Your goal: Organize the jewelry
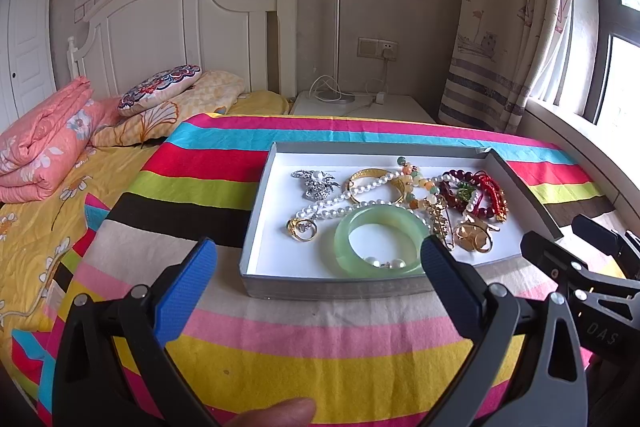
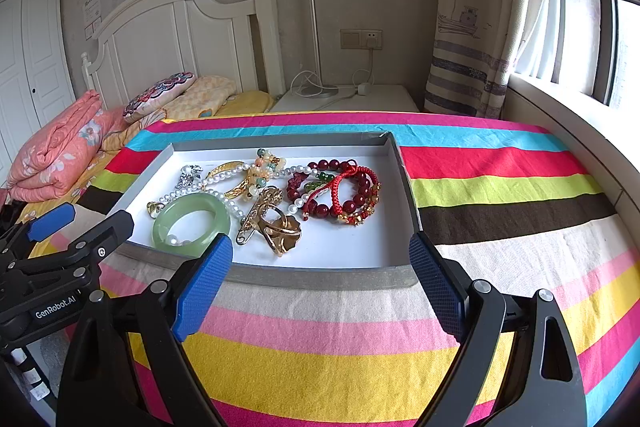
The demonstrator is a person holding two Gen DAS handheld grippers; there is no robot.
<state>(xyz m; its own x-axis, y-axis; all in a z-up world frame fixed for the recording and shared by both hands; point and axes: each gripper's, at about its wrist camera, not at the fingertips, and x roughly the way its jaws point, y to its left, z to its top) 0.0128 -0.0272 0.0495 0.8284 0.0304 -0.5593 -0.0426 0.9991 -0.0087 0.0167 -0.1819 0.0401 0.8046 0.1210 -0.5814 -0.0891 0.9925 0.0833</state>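
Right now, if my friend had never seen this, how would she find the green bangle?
Look at the striped cloth and find the shallow grey tray with a white floor lying on it. In the tray's near left corner lies the green bangle, a thick, smooth, pale ring. Everything beside it is beads, pearls or gold metal; only this is one solid, milky green hoop.
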